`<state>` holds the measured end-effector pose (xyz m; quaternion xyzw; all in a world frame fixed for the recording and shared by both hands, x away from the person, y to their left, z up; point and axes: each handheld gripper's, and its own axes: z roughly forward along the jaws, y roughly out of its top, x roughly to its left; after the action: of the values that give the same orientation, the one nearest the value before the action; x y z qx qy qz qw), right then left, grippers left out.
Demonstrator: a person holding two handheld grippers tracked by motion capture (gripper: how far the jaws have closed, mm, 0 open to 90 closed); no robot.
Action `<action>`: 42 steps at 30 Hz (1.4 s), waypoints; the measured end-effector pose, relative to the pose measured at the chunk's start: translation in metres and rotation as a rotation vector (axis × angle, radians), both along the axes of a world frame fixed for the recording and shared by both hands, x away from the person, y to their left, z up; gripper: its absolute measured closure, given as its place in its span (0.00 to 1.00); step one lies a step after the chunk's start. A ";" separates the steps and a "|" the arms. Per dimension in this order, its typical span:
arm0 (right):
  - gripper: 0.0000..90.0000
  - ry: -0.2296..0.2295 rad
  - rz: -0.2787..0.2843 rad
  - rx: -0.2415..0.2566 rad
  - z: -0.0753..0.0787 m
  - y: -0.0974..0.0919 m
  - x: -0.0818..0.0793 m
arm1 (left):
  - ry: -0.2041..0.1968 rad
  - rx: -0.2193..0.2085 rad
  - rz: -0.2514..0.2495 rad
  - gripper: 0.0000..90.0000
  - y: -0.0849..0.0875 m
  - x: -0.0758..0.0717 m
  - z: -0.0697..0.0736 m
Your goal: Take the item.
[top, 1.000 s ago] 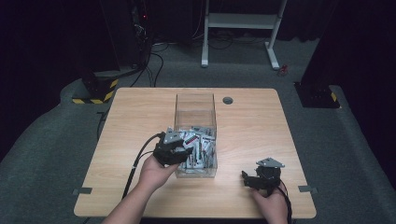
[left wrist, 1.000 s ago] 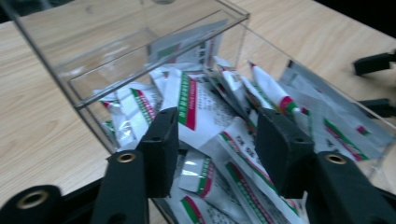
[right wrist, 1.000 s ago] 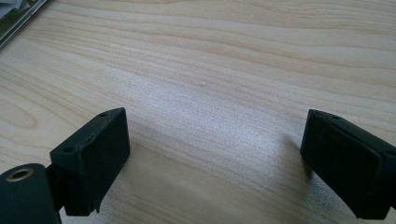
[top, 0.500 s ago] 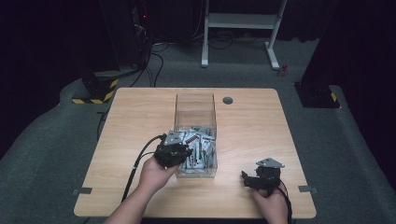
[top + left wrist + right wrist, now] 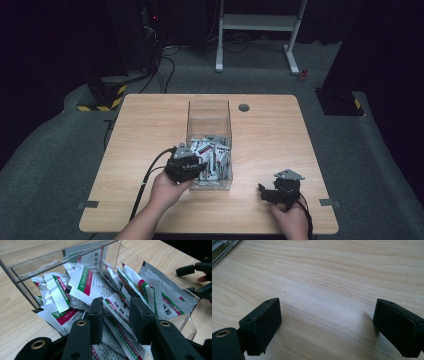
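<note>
Clear box [image 5: 209, 120], mid-table: holds loose white sachets [image 5: 92, 287] (green-and-red stripes, printed text). Left gripper [image 5: 116, 315]: inside the box's near end, jaws partly apart among sachets, gripping none. Right gripper [image 5: 327, 327]: right of box, jaws wide apart over bare table [image 5: 332, 272].

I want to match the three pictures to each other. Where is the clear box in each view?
High view: the clear box stands mid-table, sachets in its near end, the left gripper at its near left corner.
Left gripper view: the box spans the top, sachets heaped inside.
Right gripper view: perhaps its edge at the top left corner; hard to tell.
Shared landmark: the wooden table.
</note>
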<state>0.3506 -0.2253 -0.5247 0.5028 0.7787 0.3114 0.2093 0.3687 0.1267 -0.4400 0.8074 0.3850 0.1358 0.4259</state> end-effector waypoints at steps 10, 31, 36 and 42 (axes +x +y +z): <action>0.09 0.000 0.002 -0.002 0.000 0.000 0.000 | -0.029 -0.033 -0.001 0.92 0.003 -0.003 -0.001; 0.09 0.000 0.005 -0.002 0.000 0.000 -0.001 | -0.113 -0.110 0.033 1.00 0.016 -0.012 0.009; 0.09 -0.001 0.007 -0.002 0.000 0.000 -0.001 | -0.124 -0.116 0.033 1.00 0.019 -0.012 0.012; 0.09 -0.001 0.006 -0.003 0.000 0.000 -0.001 | -0.117 -0.087 0.035 0.93 0.019 -0.010 0.010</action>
<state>0.3501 -0.2252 -0.5248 0.4999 0.7807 0.3113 0.2094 0.3583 0.1461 -0.4300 0.7721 0.3789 0.1734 0.4798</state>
